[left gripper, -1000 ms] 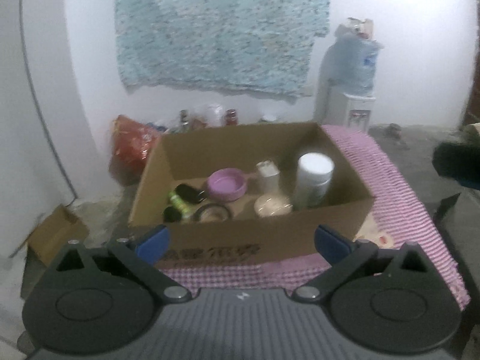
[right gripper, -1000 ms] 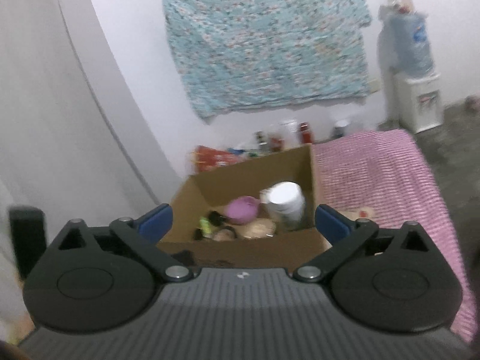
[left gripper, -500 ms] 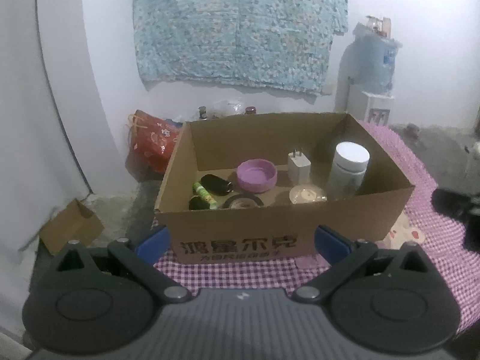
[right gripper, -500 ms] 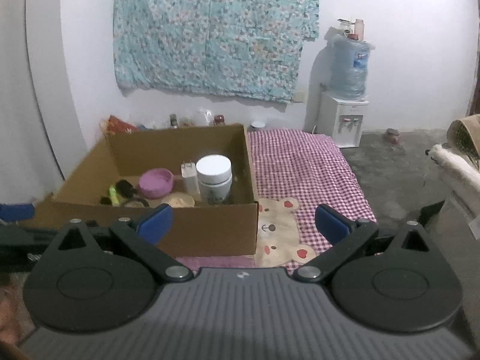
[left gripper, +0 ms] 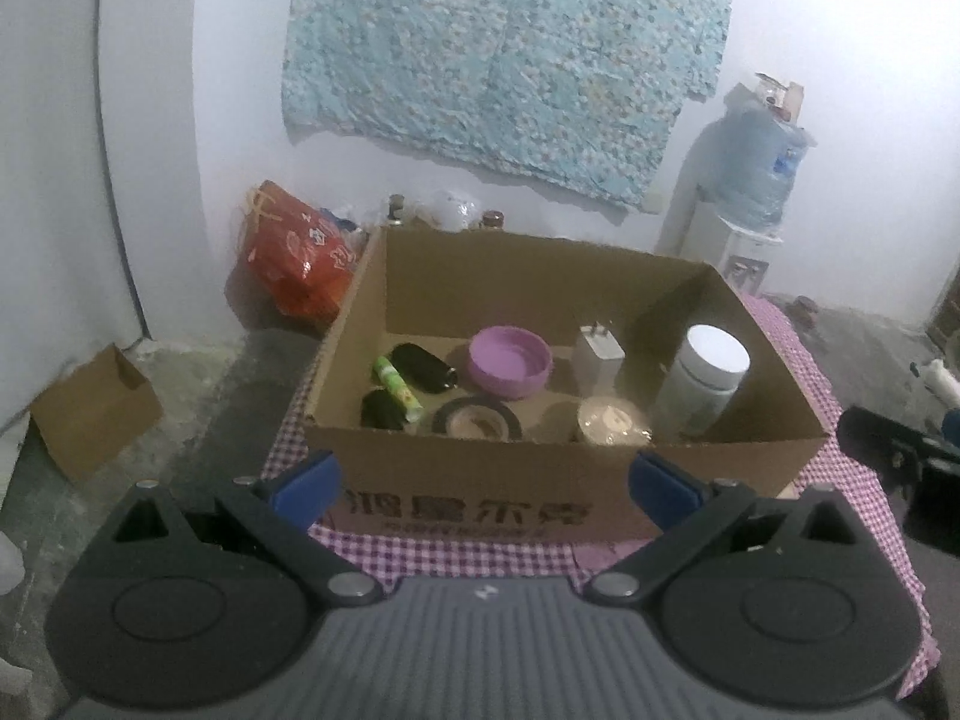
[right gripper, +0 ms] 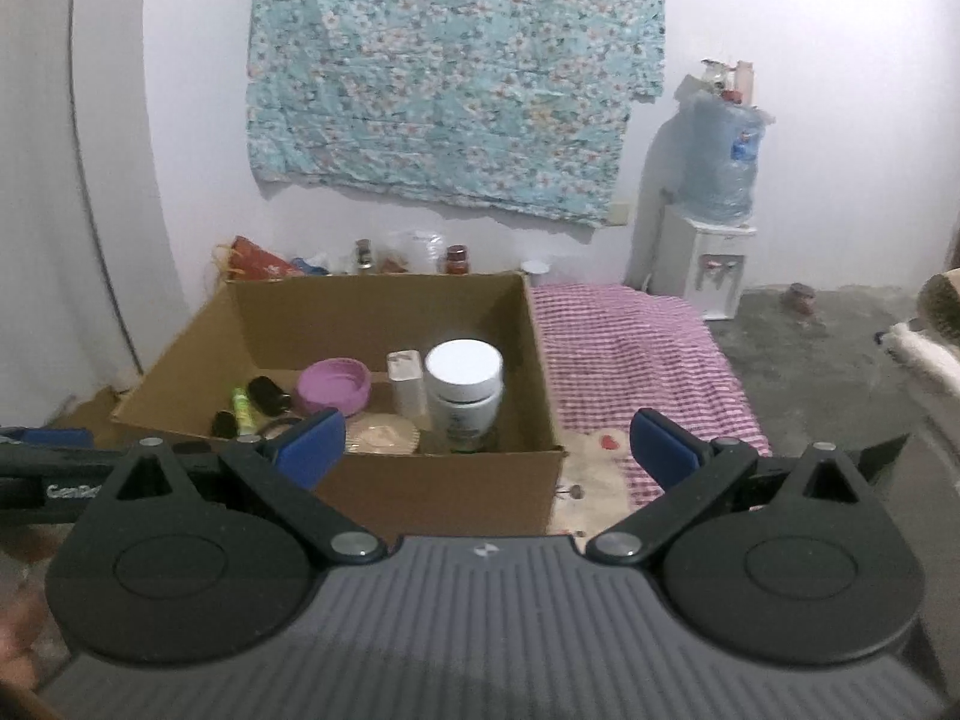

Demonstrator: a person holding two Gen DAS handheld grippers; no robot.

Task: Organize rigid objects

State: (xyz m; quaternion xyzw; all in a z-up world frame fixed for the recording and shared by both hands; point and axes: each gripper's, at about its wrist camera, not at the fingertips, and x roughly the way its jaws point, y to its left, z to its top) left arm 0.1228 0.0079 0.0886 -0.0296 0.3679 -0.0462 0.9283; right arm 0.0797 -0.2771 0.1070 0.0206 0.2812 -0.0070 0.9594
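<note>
**Both grippers steadied at the box, nothing picked yet**

Your left gripper point(left gripper: 483, 480) is spread wide and empty, squared to the near wall of the cardboard box point(left gripper: 564, 501). Half a second ago it sat lower; you have risen slightly, so the contents show more fully. Your right gripper point(right gripper: 486, 444) is also wide and empty, and its view has shifted little since then, after a large swing a second ago. I judge the approach is over and the first pick is due.

Inside the box, nearest you lie the black tape roll point(left gripper: 477, 420) and a clear round lid point(left gripper: 612, 420), with the green tube point(left gripper: 396, 389) to the left. On the right stands the white-capped jar point(left gripper: 705, 381). Farther back sit the purple bowl point(left gripper: 510, 360) and the white charger point(left gripper: 600, 354). Right of the box the checked cloth point(right gripper: 630, 342) lies bare, a likely place to lay things out.
</note>
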